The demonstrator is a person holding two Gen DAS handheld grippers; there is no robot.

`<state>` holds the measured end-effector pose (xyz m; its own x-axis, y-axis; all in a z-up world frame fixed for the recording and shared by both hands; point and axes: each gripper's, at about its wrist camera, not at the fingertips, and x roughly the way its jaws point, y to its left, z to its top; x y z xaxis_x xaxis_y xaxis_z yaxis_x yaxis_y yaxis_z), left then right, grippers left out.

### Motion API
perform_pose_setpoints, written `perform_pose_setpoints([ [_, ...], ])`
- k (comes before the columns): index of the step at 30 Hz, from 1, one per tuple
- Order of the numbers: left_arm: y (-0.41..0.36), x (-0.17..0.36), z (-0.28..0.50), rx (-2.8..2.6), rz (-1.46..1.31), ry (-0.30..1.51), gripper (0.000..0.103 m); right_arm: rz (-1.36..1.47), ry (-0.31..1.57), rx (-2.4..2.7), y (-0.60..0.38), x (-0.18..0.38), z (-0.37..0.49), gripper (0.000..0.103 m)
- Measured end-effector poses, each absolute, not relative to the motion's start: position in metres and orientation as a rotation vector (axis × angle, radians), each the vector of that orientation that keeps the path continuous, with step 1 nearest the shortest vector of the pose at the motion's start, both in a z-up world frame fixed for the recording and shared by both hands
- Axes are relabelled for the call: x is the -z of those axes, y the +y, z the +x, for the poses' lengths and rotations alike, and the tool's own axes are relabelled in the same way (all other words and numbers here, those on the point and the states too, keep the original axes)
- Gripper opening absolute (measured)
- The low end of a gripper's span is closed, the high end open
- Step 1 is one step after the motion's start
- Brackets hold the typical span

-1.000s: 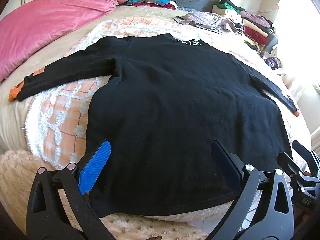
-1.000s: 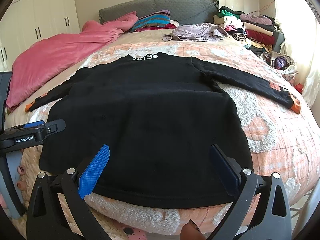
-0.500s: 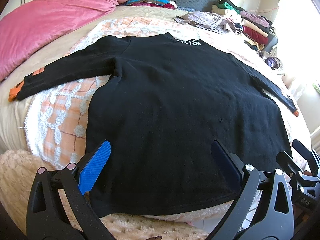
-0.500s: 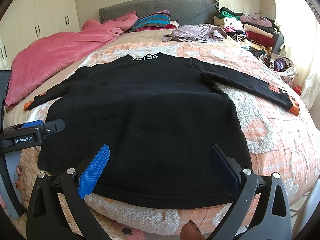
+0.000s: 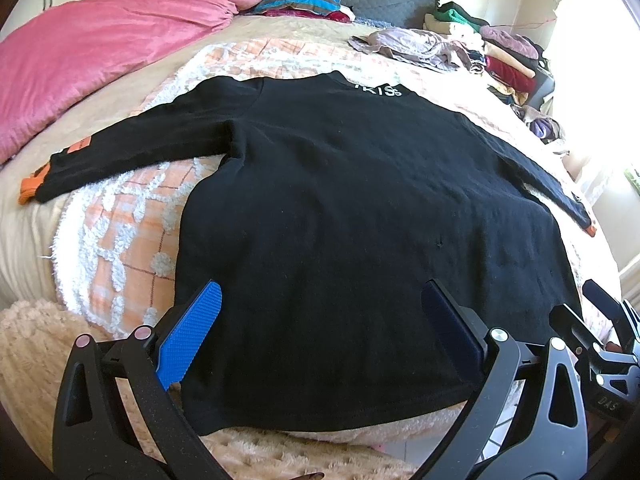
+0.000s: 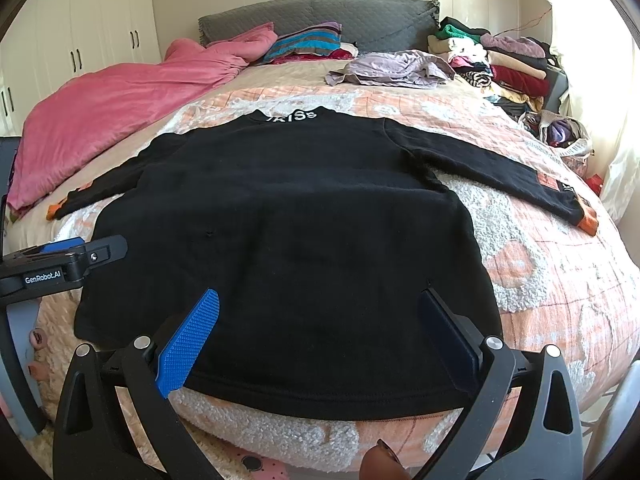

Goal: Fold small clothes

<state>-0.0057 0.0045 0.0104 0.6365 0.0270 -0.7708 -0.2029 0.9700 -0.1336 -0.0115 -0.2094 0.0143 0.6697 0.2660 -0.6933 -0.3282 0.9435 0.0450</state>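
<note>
From the left wrist view, the left claw (image 5: 320,328) hangs released, its blue pads spread wide over the near hem of a black sweater (image 5: 340,208) and holding nothing. The sweater lies flat and face-down-looking on the bed (image 5: 120,240), spread on an orange and white tufted blanket (image 5: 132,216), neck away from the camera with white lettering at the collar. Its left sleeve (image 5: 132,148) stretches out to the side, ending in an orange cuff (image 5: 28,192) near the bed's edge. The other claw's black frame shows at the lower right corner. A pink duvet (image 5: 100,52) is bunched well apart at the far left.

From the right wrist view, the right claw (image 6: 318,332) is likewise released and empty, poised just above the hem. The right sleeve (image 6: 500,172) runs out toward an orange cuff (image 6: 588,222). The left claw's body sits at the left edge, beside the hem's corner. Loose clothes (image 6: 496,60) are piled at the far right of the bed.

The sweater looks soft, light and limp; it will likely drape and sag wherever it is unsupported, and the fuzzy blanket may drag on it. Good holds seem to be the cuffs, or the hem corners, pinching only the knit and not the blanket beneath.
</note>
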Motion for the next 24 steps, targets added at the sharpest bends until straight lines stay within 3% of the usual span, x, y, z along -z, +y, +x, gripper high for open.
perform_pose_setpoints([
  [24, 0.024, -0.027, 0.026, -0.154, -0.232, 0.86, 0.094, -0.079, 0.769, -0.347, -0.188, -0.024, 0.024, 0.099],
])
